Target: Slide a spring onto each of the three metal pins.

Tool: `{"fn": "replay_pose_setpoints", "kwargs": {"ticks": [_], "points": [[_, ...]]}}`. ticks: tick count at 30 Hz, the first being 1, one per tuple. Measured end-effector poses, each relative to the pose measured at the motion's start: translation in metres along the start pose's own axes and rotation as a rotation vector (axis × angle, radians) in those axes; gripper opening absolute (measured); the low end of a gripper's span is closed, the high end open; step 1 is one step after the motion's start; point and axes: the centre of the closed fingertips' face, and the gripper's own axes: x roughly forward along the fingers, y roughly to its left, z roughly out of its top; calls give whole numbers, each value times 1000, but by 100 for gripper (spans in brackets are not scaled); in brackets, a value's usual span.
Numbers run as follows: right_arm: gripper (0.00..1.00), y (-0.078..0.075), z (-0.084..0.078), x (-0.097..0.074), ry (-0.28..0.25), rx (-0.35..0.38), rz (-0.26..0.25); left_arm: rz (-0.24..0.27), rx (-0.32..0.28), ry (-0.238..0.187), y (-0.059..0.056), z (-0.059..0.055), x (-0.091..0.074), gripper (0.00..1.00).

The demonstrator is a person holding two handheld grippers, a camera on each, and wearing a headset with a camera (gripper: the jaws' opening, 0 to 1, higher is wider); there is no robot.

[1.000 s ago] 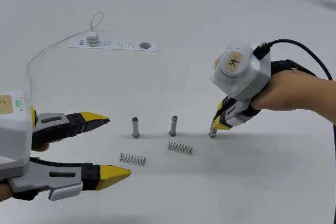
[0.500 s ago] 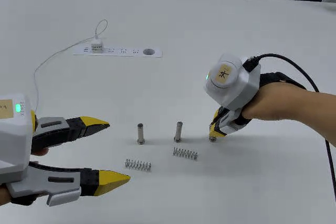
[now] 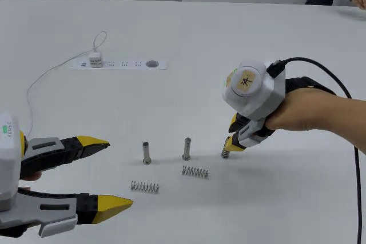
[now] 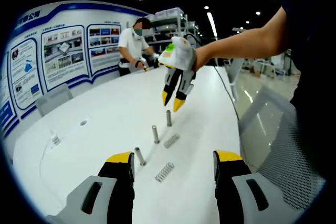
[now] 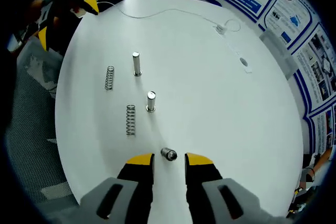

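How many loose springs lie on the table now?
2. The left spring lies in front of the left pin, the right spring in front of the middle pin. Another may sit on the right pin; unclear.

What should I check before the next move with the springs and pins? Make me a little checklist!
1. Left pin and middle pin standing upright with no spring on them: ok.
2. Left spring and right spring lying loose on the table, near those pins: ok.
3. Left gripper open and holding nothing, ready to pick up a spring: ok.
4. Right gripper open at the right pin: ok.
5. A spring sitting all the way down on the right pin: cannot tell.
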Motion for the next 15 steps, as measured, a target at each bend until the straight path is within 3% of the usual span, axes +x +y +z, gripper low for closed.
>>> {"fn": "replay_pose_setpoints", "kwargs": {"ticks": [7, 11, 15], "points": [[24, 8, -4, -38, -57, 32, -21, -13, 13, 10, 0, 1, -3, 62], [23, 21, 0, -44, -74, 34, -3, -19, 18, 8, -1, 4, -3, 62], [23, 36, 6, -32, -77, 27, 35, -23, 23, 4, -5, 6, -2, 62]]}}
